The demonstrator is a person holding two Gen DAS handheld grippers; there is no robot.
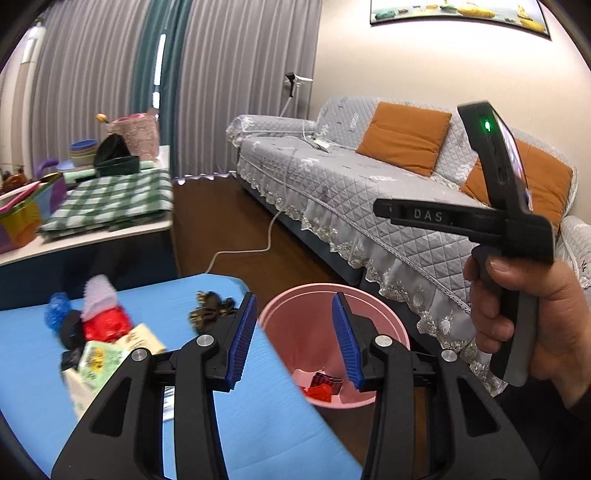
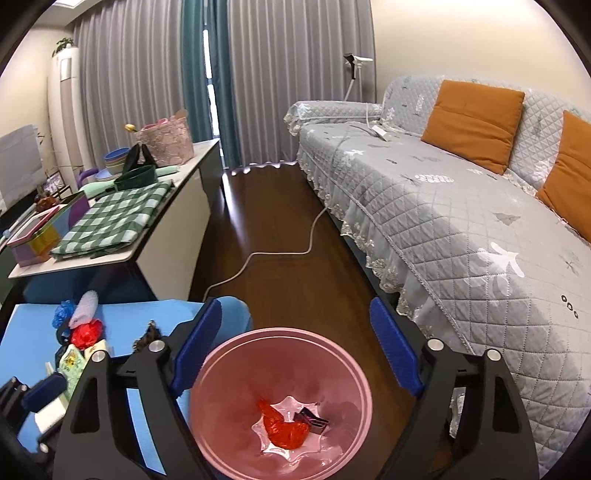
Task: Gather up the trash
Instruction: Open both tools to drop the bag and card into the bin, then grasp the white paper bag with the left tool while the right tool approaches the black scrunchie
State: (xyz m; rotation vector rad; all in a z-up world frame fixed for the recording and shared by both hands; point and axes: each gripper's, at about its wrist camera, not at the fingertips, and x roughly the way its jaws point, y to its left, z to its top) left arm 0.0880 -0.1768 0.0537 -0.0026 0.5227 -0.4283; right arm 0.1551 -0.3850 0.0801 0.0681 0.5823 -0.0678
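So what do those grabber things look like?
The left gripper and right gripper each have black plastic arms with silver rivets and ridged blue rubber pads. The right one's black pistol handle reads "DAS", with a green light above.

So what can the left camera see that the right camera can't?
Only the left wrist view shows the person's hand gripping the right gripper's handle, and a picture on the wall. Only the right wrist view shows the tall white cabinet and the bin's whole bottom. Both show the pink bin holding a red wrapper, the blue mat, trash pile and sofa.
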